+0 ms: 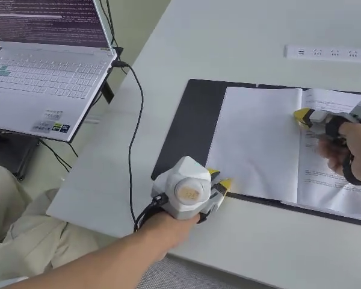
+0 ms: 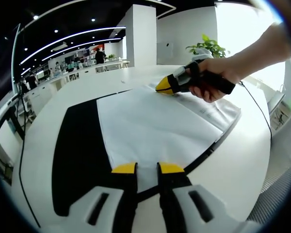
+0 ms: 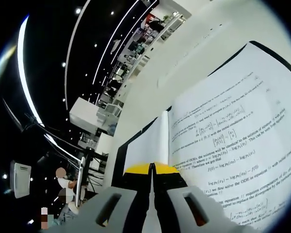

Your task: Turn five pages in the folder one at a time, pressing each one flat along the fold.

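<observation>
Right gripper: jaws closed together, empty, tips on the fold of the open folder, between the blank turned page and the printed page. Left gripper: jaws slightly apart, gripping nothing, at the blank page's near edge. Folder lies flat on a white table. Open-plan office behind, with a white pillar, ceiling light strips and a potted plant. Laptop left of the table, black cable crossing the tabletop beside the folder, power strip beyond. Printed page is maths text, "ODE" and "Therefore" legible. Laptop screen text unreadable.
</observation>
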A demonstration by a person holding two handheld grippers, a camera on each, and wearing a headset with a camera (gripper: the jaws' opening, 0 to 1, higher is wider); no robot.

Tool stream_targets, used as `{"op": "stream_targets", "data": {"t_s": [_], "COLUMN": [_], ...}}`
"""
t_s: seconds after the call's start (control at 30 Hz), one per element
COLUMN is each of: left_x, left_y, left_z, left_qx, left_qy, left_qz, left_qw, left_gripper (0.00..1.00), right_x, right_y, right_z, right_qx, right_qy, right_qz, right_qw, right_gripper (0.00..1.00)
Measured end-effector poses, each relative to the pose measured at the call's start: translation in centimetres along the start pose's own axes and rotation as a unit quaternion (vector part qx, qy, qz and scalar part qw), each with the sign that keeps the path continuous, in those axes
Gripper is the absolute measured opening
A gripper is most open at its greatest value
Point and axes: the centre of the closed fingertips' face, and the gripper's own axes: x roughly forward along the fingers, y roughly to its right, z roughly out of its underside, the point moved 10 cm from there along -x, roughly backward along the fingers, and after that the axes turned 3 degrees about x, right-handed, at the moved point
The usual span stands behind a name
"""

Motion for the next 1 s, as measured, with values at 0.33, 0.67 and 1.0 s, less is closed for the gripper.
{"op": "stream_targets", "data": {"t_s": [0.33,0.67,1.0], "left_x": [0.0,0.1,0.1], "left_y": [0.0,0.0,0.0], "left_z": [0.1,0.2,0.3], "left_qx": [-0.001,0.000,-0.002], "left_qy": [0.004,0.004,0.007], "left_qz": [-0.001,0.000,-0.001], "left_qw": [1.0000,1.0000,1.0000], "left_gripper": [0.14,0.14,0.14], "right_x": [1.3,2.8,3.9], "right_y": [0.0,0.5,0.8], "right_z": [-1.3,-3.0,-4.0], "right_qx": [-0.001,0.008,0.028], "right_qy": [0.002,0.016,0.055], "right_qz": [0.001,0.005,0.007], "right_qw": [1.0000,0.9998,0.9981], "right_gripper": [0.00,0.00,0.00]}}
